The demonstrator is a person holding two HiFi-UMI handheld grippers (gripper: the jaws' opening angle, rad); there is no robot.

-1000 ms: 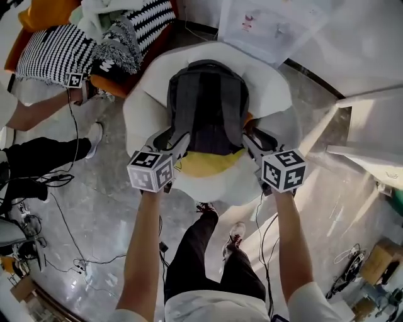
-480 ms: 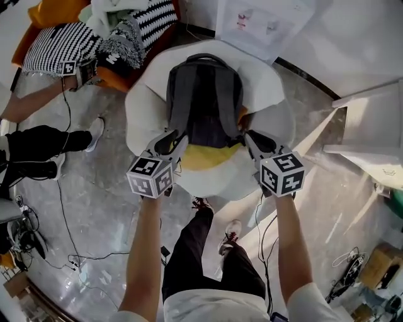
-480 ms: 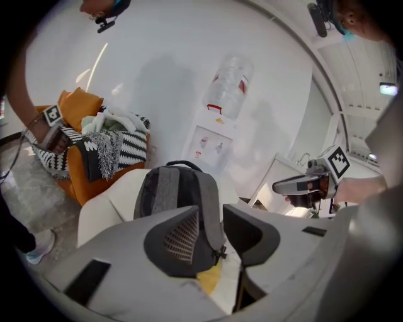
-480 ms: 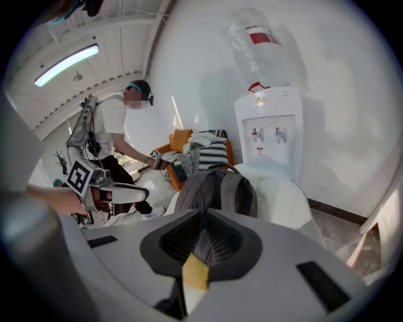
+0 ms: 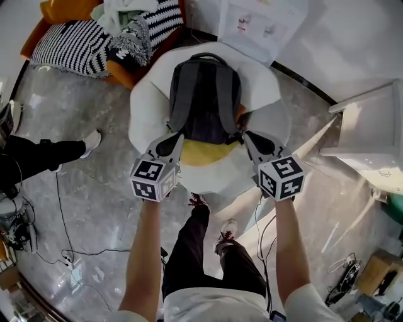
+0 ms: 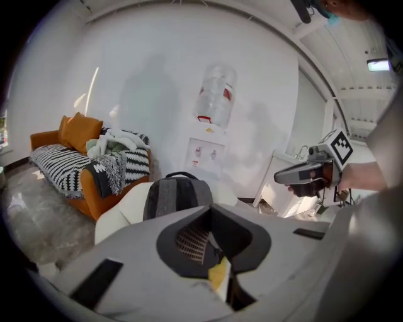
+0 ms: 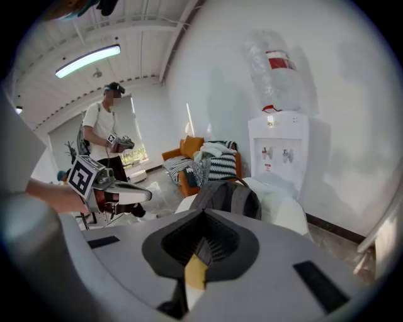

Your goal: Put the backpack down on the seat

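Observation:
A grey backpack (image 5: 204, 97) stands upright against the back of a white round seat (image 5: 141, 113), its base on a yellow cushion (image 5: 201, 153). My left gripper (image 5: 171, 139) hangs just off the backpack's lower left corner, shut with nothing in it. At the lower right corner my right gripper (image 5: 252, 139) is also shut and holds nothing. The left gripper view shows the backpack (image 6: 176, 196) on the seat beyond the closed jaws, apart from them. It stands the same way in the right gripper view, backpack (image 7: 227, 196) free of any grip.
An orange sofa (image 5: 47, 12) with striped cushions and clothes sits at the back left. A water dispenser (image 5: 264, 25) stands behind the seat and a white table (image 5: 371, 132) to the right. Cables (image 5: 63, 251) and another person's legs (image 5: 38, 157) are on the floor at left.
Both grippers went from open beside the backpack's bottom corners to shut. They have drawn slightly back from it. The other person at left has moved away.

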